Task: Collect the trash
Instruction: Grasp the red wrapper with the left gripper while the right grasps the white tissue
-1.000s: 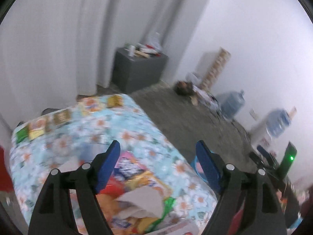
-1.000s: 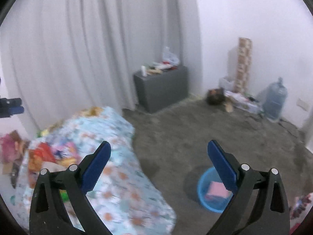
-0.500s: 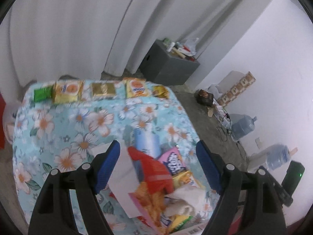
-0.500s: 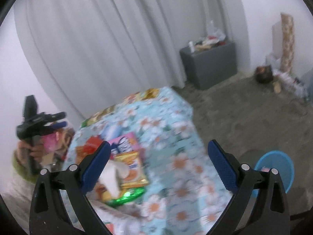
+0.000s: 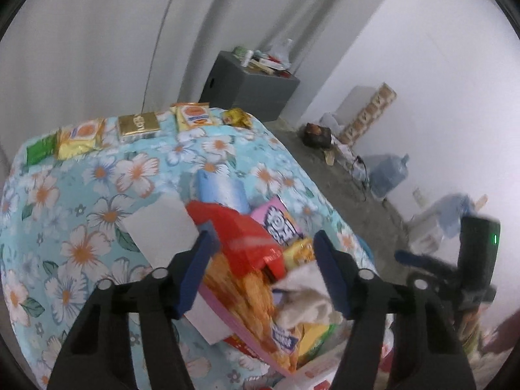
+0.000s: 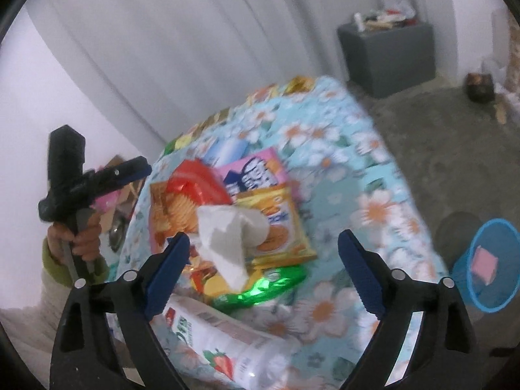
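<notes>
Both tongs hang over a heap of wrappers and a crumpled tissue (image 6: 227,237) on the flowered bench (image 5: 97,175), lower centre of each frame. Left tongs (image 5: 263,266) and right tongs (image 6: 263,273) are closing, gripping nothing yet; the blue bin (image 6: 487,266) waits lower right for the trash.

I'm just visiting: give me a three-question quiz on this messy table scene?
1. True or false: the blue basket on the floor is empty.
2. What lies atop the wrapper pile: (a) crumpled white tissue, (b) a spoon, (c) a shoe?
3. Fill in: the tablecloth is printed with ____.

Key: 1 false, a pink piece lies inside; 2 a; 3 flowers.
</notes>
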Available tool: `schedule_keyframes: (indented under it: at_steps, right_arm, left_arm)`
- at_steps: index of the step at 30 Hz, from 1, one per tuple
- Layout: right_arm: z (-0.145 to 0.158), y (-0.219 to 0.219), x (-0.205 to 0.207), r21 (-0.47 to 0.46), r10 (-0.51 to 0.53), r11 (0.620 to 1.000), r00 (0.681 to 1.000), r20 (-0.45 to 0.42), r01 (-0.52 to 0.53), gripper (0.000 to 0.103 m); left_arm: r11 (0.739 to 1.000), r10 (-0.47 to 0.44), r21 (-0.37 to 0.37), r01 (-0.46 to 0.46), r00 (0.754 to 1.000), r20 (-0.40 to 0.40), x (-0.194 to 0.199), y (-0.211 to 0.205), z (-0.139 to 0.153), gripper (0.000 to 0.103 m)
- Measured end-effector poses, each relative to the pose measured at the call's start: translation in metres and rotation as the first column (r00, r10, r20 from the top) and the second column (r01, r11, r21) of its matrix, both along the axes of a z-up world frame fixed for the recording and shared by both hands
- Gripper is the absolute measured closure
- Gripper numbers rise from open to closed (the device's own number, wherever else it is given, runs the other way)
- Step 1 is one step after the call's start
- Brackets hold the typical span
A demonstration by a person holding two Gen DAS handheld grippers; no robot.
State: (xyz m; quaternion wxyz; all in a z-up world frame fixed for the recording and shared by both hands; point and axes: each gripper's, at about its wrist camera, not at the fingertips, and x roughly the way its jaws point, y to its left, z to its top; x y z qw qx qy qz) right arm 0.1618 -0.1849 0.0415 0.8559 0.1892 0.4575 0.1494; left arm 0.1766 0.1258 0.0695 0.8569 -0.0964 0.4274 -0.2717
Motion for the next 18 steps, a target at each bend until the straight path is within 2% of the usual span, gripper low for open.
schedule_keyframes:
  at_steps: [4,6,9,14,18]
  right_arm:
    - [-0.019,0.02,0.017,0.02,0.041,0.999,0.997,-0.062,-0.04,0.026]
    - [-0.028,0.025,0.025,0.021,0.056,0.998,0.994,-0.094,-0.054,0.029]
    - [-0.042,0.033,0.038,0.016,0.073,0.997,0.988,-0.136,-0.071,0.033]
    - [-0.053,0.037,0.047,0.033,0.09,0.996,0.982,-0.166,-0.086,0.038]
    - [-0.06,0.038,0.052,0.039,0.091,0.996,0.98,-0.18,-0.085,0.041]
  left_arm:
    - [0.997,-0.036,0.065,0.032,0.997,0.068,-0.015,-0.015,-0.005,0.053]
    - [0.995,-0.037,0.096,0.03,0.997,0.068,-0.013,-0.019,-0.01,0.057]
    - [0.988,-0.053,0.149,0.043,0.997,0.059,-0.006,-0.024,-0.016,0.058]
    - [0.958,-0.033,0.285,0.015,0.998,0.058,0.008,-0.032,-0.025,0.058]
    - [0.947,-0.018,0.321,0.004,0.999,0.039,0.02,-0.033,-0.032,0.058]
